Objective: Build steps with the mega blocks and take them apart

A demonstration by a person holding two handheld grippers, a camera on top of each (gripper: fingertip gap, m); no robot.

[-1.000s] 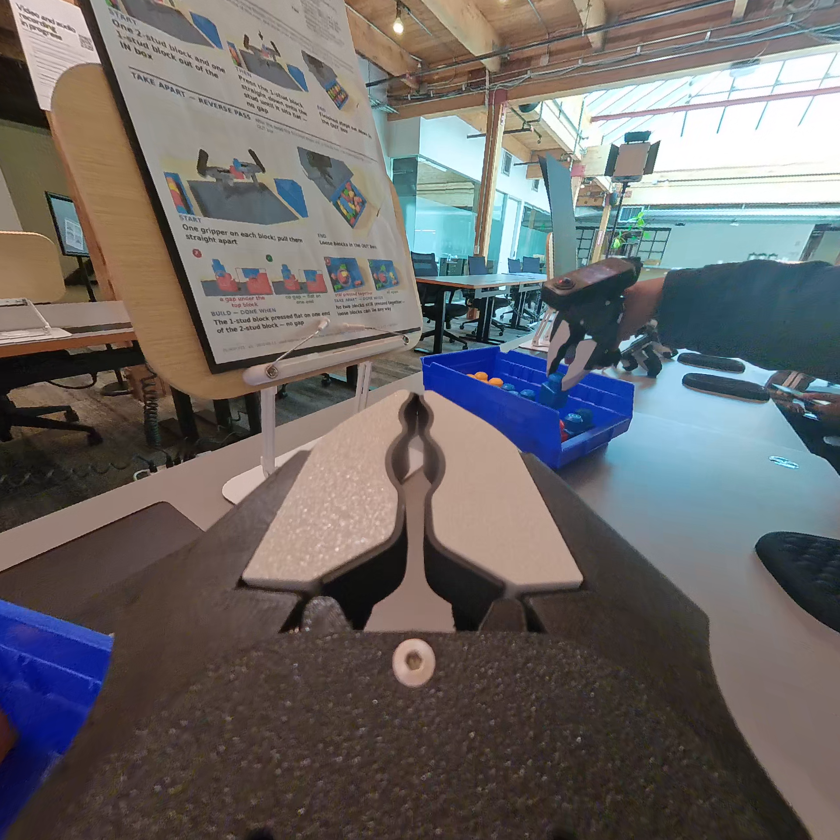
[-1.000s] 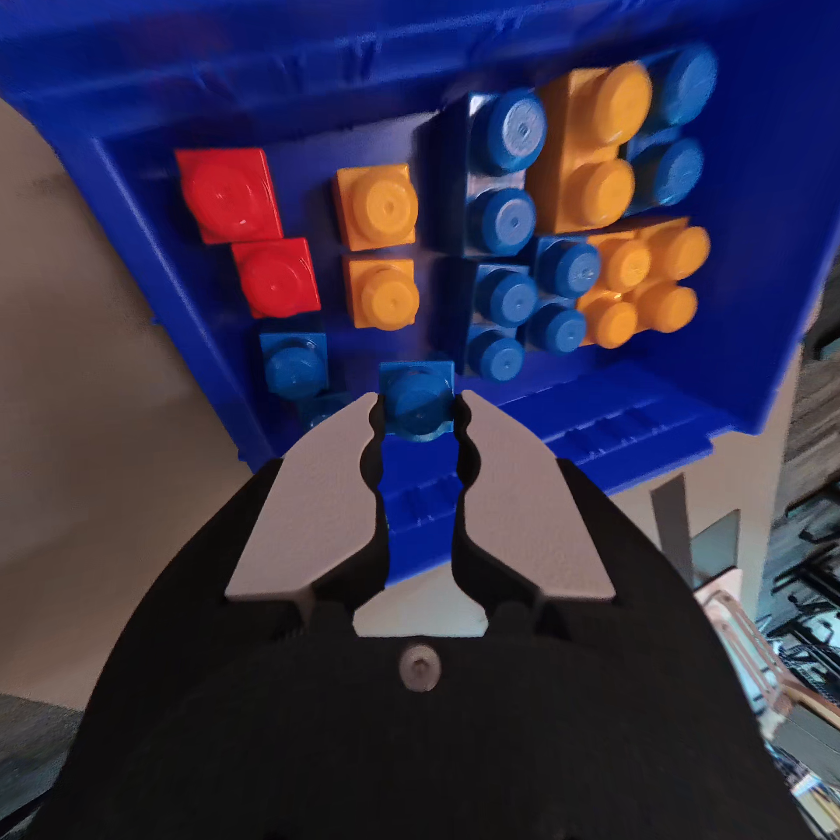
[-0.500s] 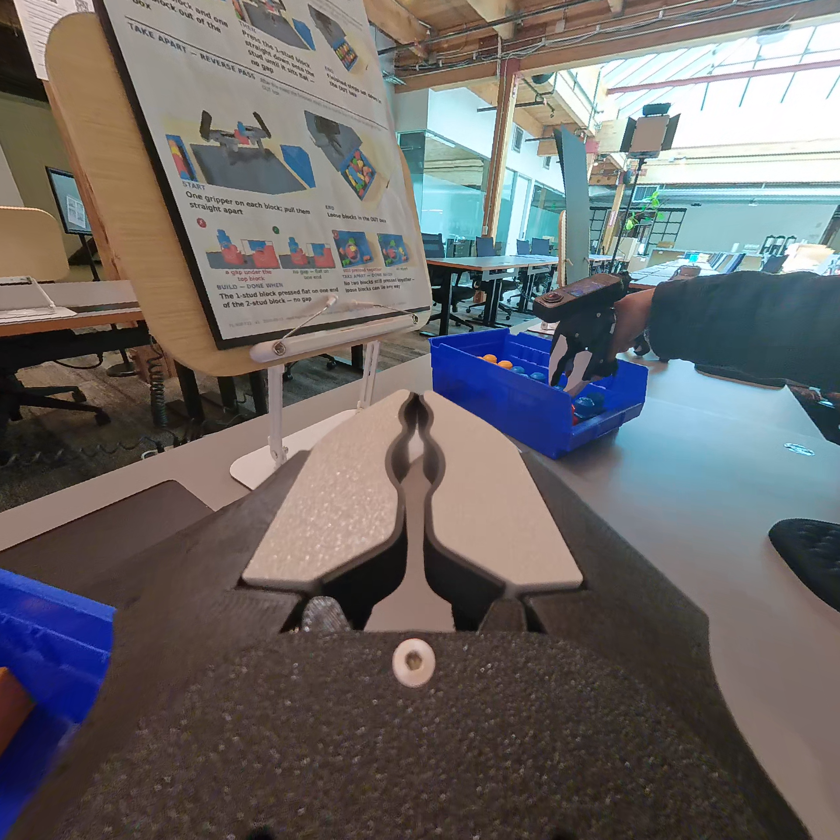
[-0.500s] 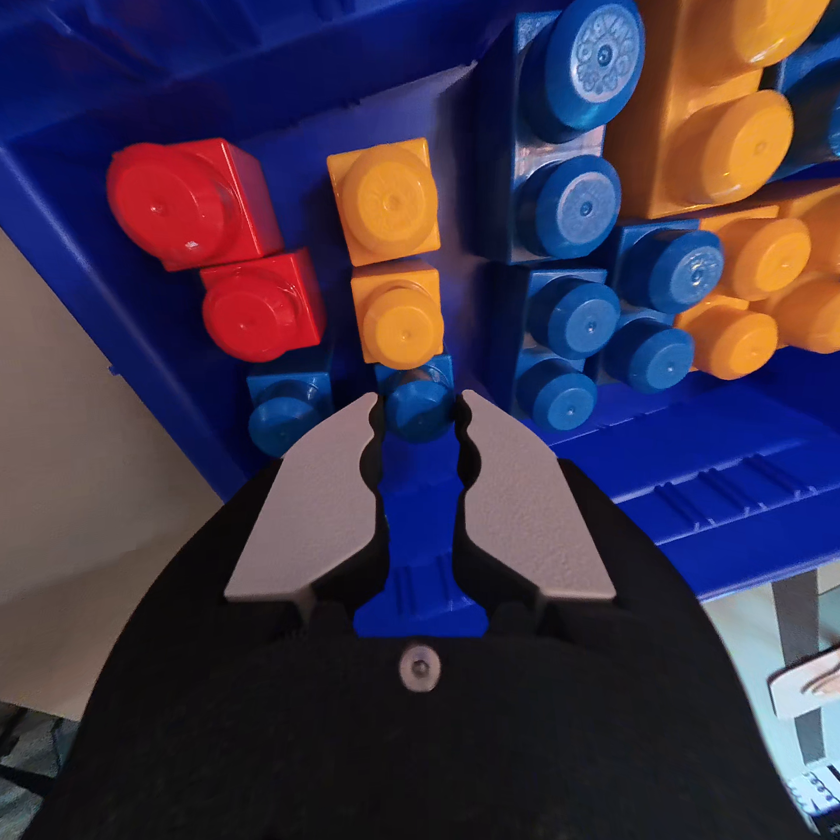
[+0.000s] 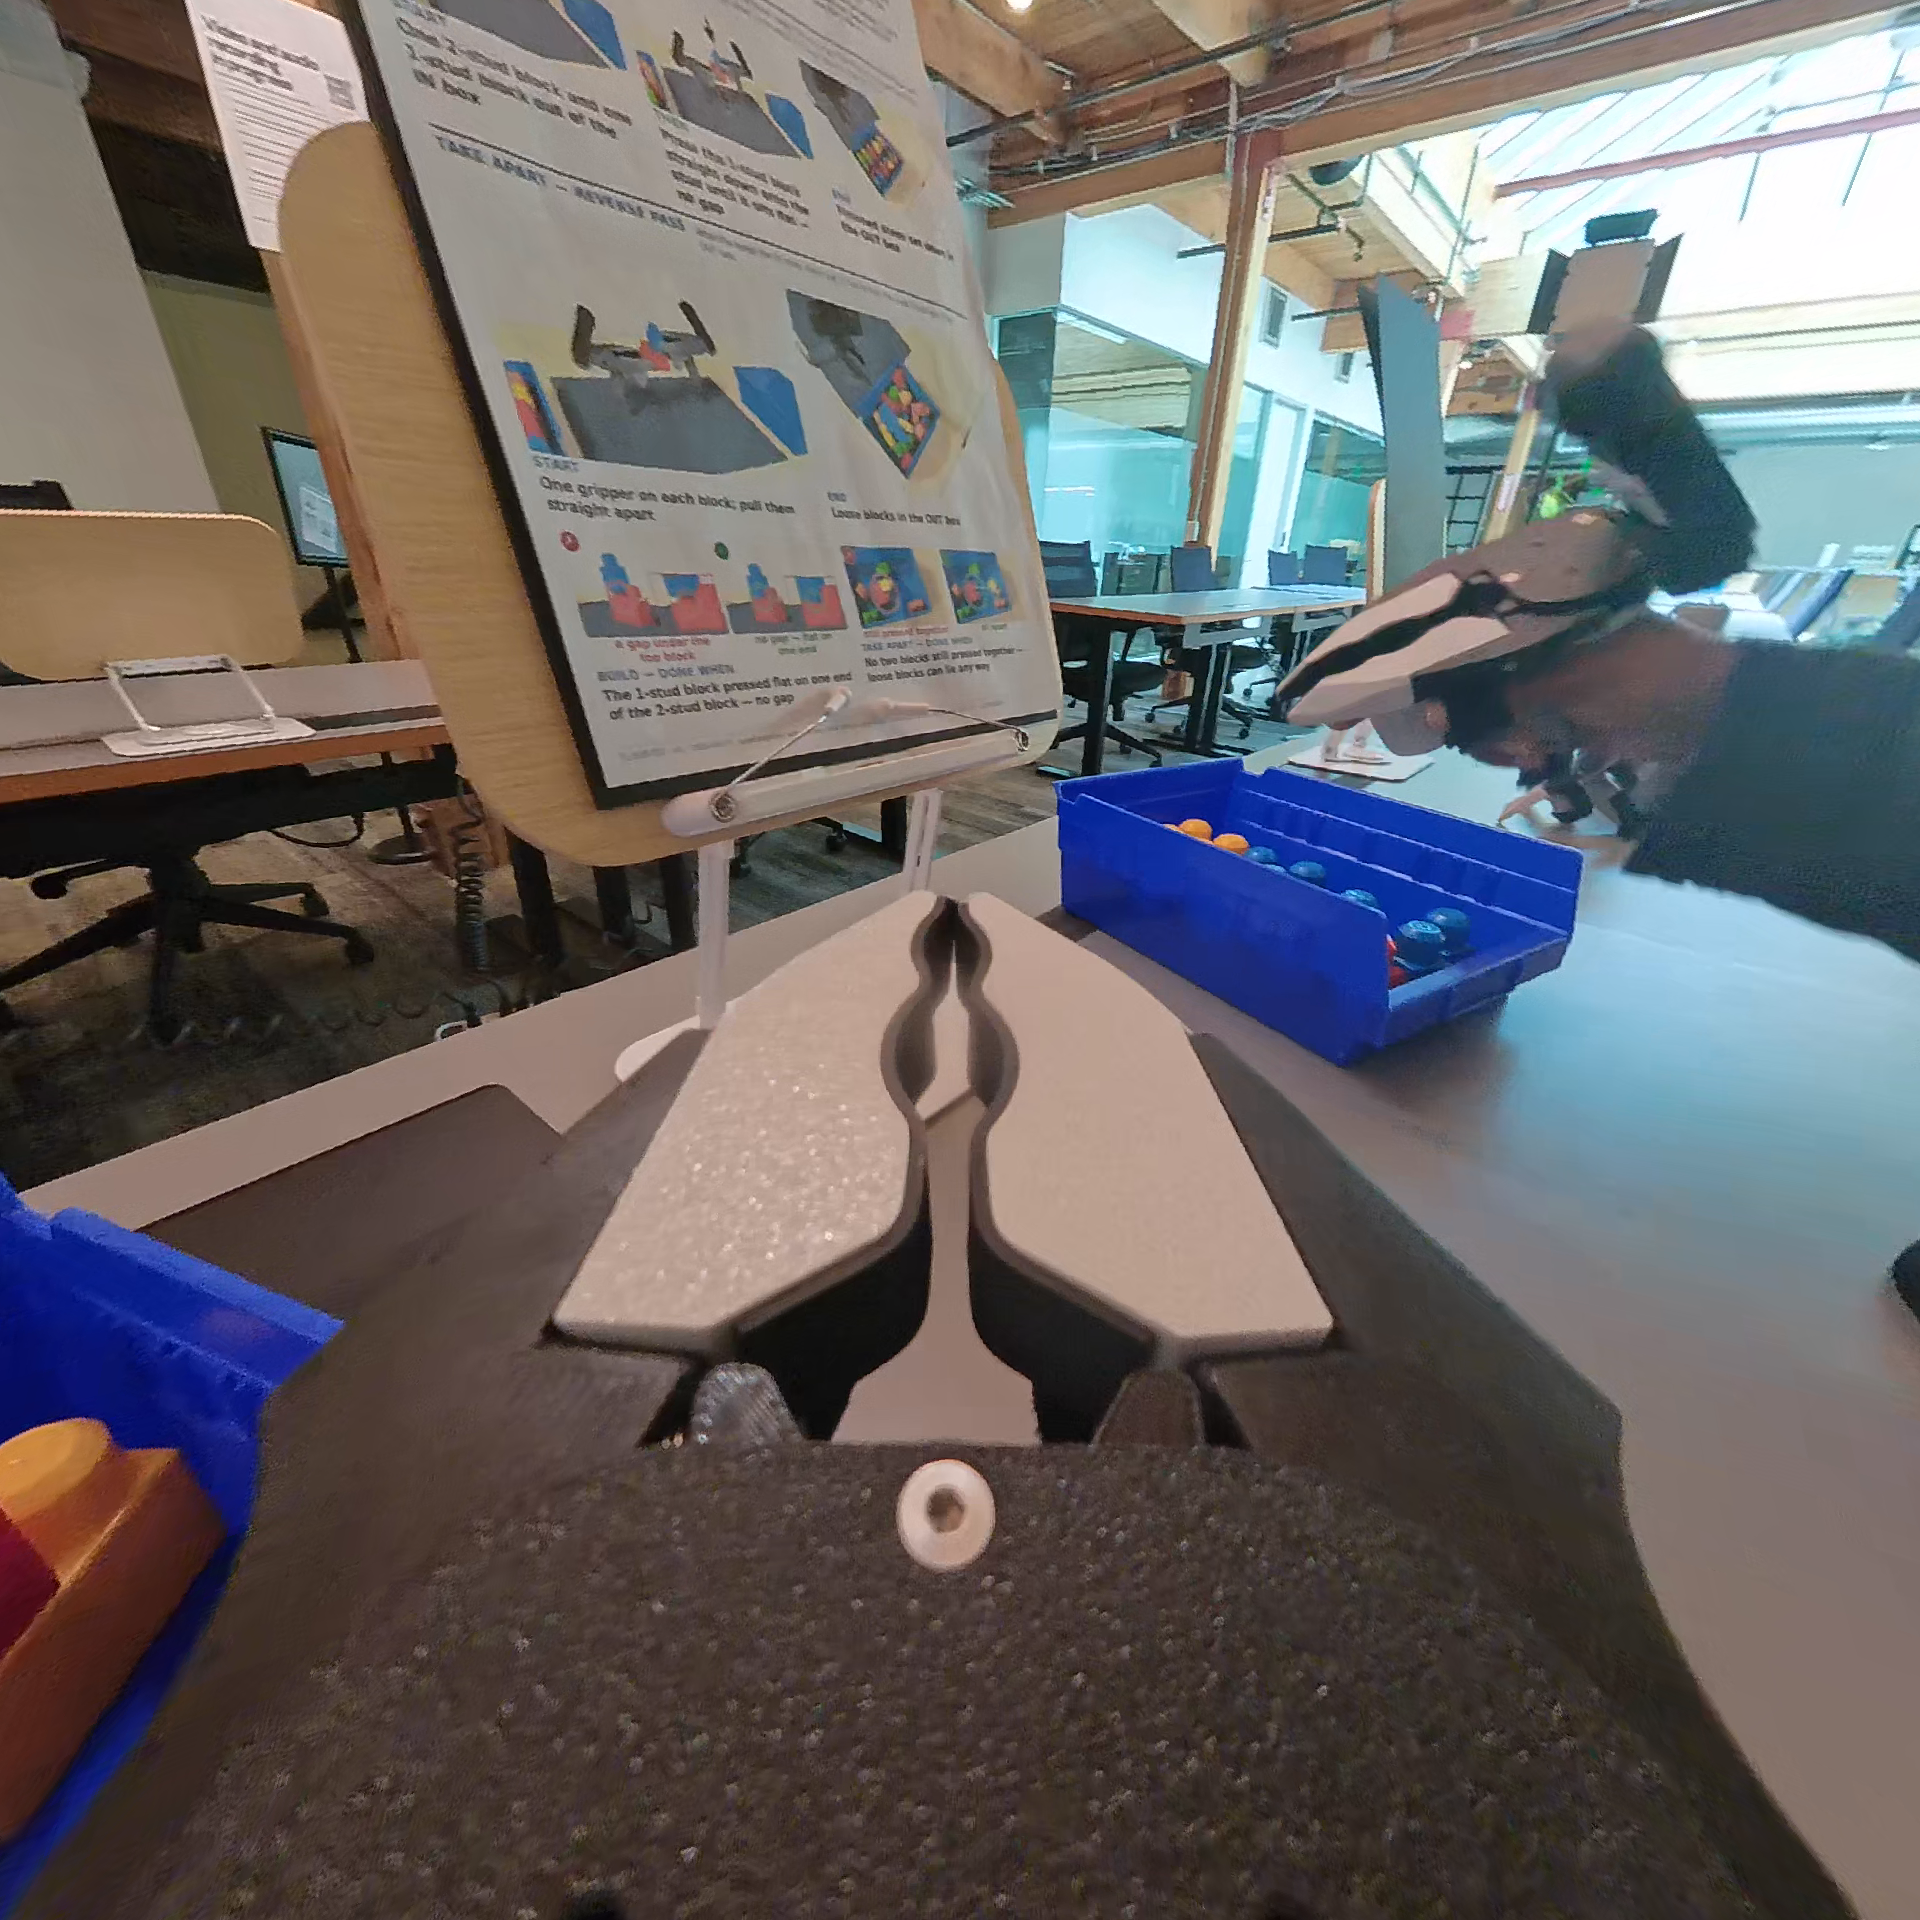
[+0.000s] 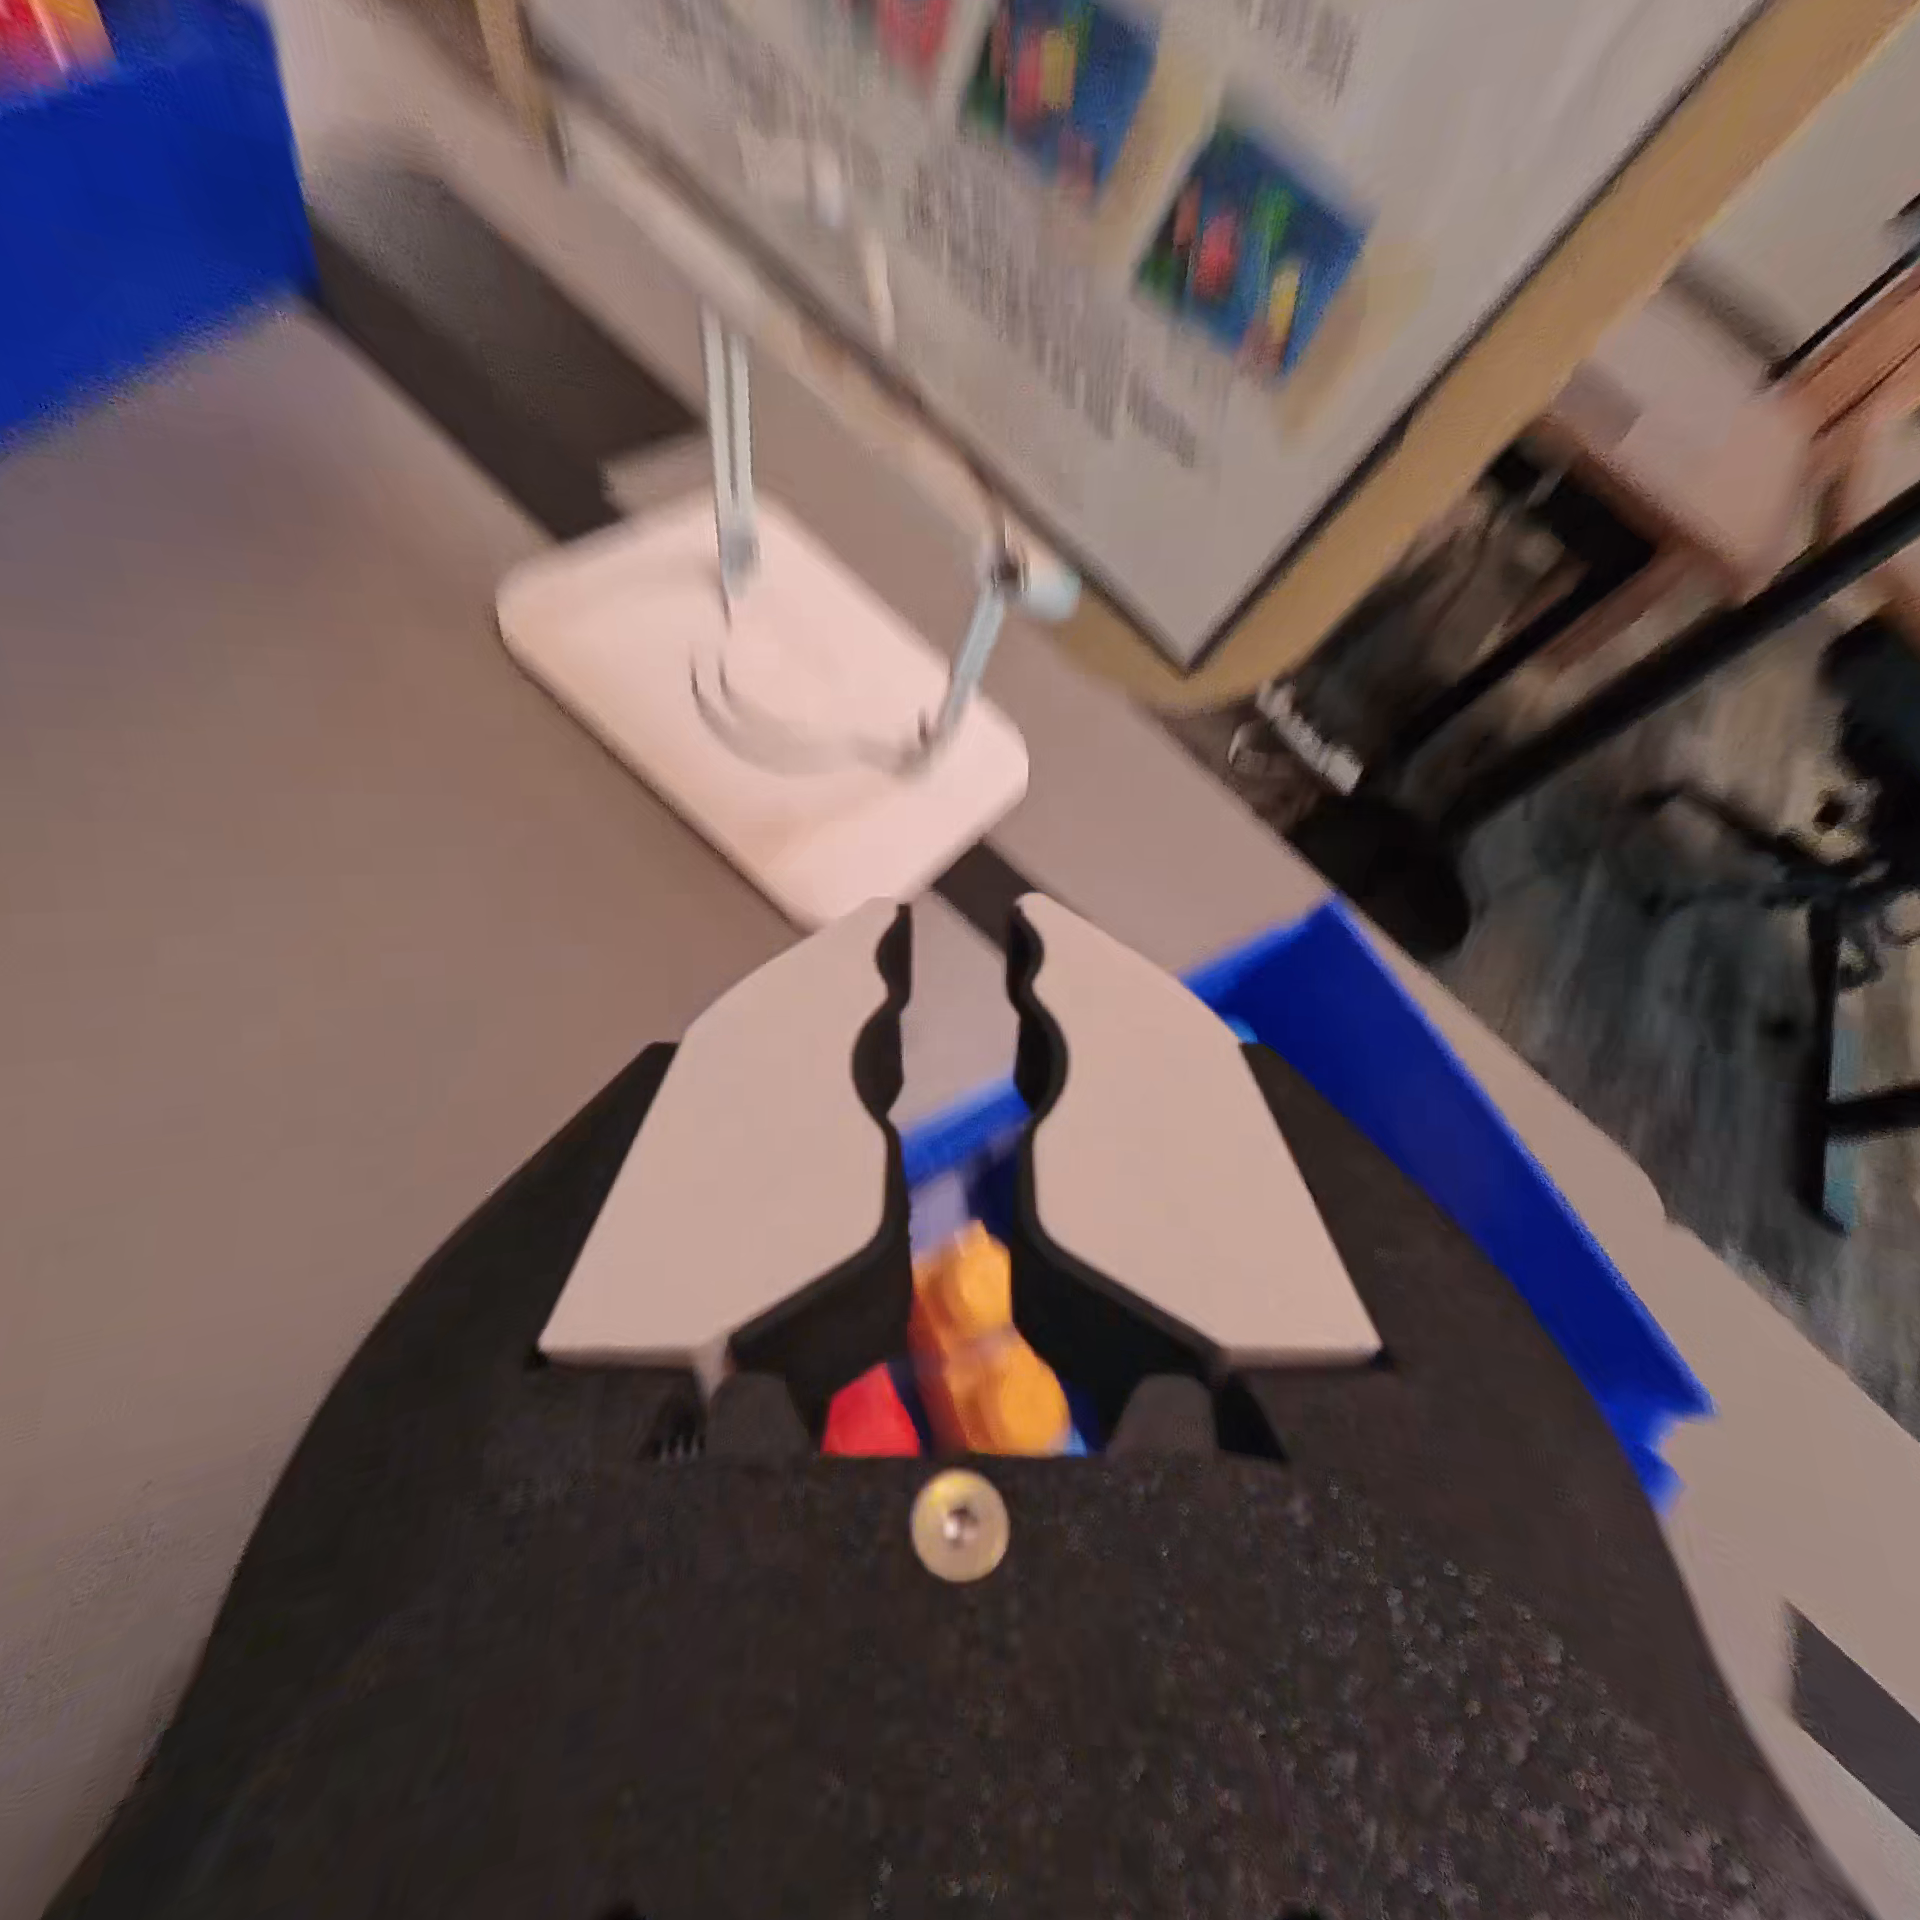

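My left gripper (image 5: 954,916) is shut and empty, low over the grey table (image 5: 1662,1195). A blue bin (image 5: 1226,935) at mid right holds several orange, blue and red blocks. My right gripper (image 5: 1311,698), held by a hand in a dark sleeve, hovers above that bin. In the blurred right wrist view the right gripper (image 6: 961,914) has a narrow gap between its fingers and holds nothing. Below it are the bin's rim (image 6: 1434,1101), an orange two-stud block (image 6: 977,1340) and a red block (image 6: 868,1418).
An instruction board on a white stand (image 5: 717,436) rises behind the table; its base (image 6: 769,717) lies ahead of the right gripper. A second blue bin (image 5: 114,1340) at lower left holds an orange block (image 5: 83,1548). A dark mat (image 5: 416,1153) lies between the bins.
The right gripper let go of the small blue block in the bin, rose out and swung toward the stand, its fingers now closer together. The left gripper stayed shut and shifted slightly.
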